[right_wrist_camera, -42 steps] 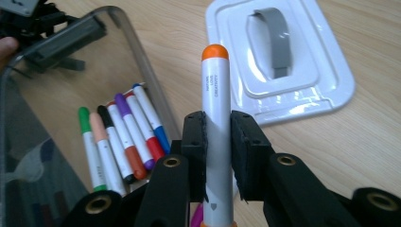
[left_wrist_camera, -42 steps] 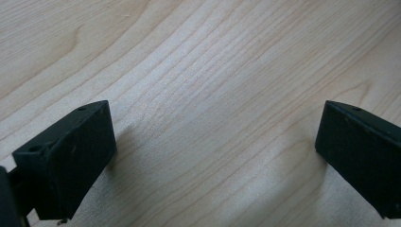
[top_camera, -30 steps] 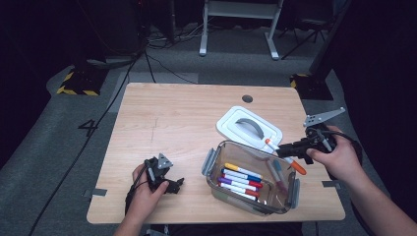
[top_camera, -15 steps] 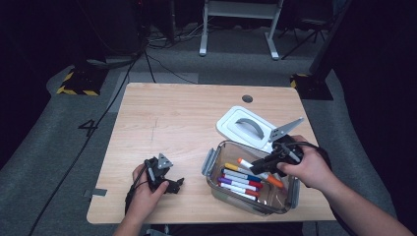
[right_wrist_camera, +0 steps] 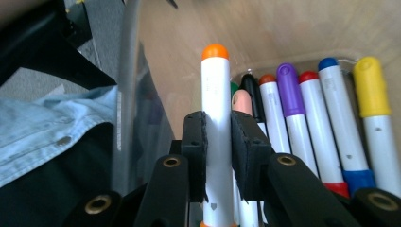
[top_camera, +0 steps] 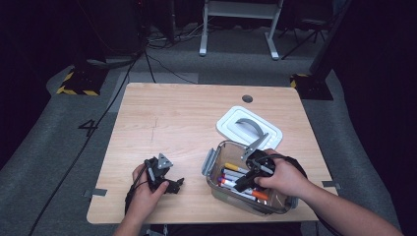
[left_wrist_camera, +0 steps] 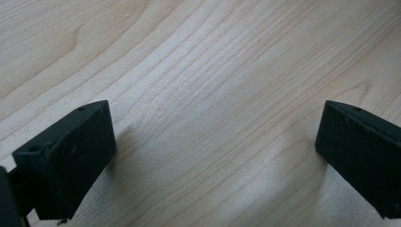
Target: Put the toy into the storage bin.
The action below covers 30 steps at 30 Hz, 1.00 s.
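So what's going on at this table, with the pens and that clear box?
A person is putting markers into a clear plastic box on a wooden table. The right tongs are clamped on an orange-capped marker, held over the box beside the markers already lying inside. The left tongs rest open over bare wood, holding nothing. The box's white lid lies off, just behind the box.
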Available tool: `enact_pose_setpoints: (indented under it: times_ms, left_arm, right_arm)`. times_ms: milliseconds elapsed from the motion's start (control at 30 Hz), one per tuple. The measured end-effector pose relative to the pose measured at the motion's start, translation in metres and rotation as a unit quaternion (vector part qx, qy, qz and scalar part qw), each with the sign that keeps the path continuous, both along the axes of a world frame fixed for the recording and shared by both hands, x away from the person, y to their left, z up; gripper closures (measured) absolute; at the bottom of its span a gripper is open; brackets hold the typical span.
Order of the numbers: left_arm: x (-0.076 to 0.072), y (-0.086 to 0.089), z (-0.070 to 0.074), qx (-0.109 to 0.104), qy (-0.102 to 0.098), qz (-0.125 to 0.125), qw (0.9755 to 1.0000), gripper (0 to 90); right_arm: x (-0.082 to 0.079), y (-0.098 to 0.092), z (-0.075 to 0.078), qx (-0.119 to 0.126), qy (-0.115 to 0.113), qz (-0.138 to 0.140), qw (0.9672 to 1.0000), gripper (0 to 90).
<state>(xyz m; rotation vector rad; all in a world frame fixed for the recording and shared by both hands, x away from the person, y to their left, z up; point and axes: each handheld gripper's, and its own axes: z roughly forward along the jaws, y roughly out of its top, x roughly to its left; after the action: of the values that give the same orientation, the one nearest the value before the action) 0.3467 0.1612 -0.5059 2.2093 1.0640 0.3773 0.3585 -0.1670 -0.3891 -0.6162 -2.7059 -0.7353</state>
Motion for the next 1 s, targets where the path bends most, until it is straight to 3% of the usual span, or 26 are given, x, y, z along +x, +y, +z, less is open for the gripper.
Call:
enact_pose_setpoints:
  times_ms: [267,733,767,800,833,867,1000]
  left_arm:
    - [0.0,0.0,0.0,0.0,0.001,0.0,1.0,0.0]
    - [0.0,0.0,0.0,0.0,0.0,0.0,1.0,0.0]
    - [0.0,0.0,0.0,0.0,0.0,0.0,1.0,0.0]
    - [0.0,0.0,0.0,0.0,0.001,0.0,1.0,0.0]
    - [0.0,0.0,0.0,0.0,0.0,0.0,1.0,0.0]
    - [0.0,0.0,0.0,0.0,0.0,0.0,1.0,0.0]
    - [0.0,0.0,0.0,0.0,0.0,0.0,1.0,0.0]
  right_arm:
    - [0.001,0.011,-0.023,-0.031,0.02,0.011,0.9993,76.6]
    - [0.0,0.018,-0.044,-0.043,0.037,0.027,0.998,76.3]
    - [0.0,0.017,-0.044,-0.043,0.033,0.028,0.9982,73.6]
    - [0.0,0.017,-0.044,-0.036,0.016,0.029,0.9988,65.0]
    - [0.0,0.016,-0.043,-0.024,-0.013,0.024,0.9994,58.1]
    - [0.001,0.015,-0.039,-0.012,-0.041,0.018,0.9989,55.8]
    - [0.007,0.007,-0.015,0.033,-0.078,-0.004,0.9964,51.2]
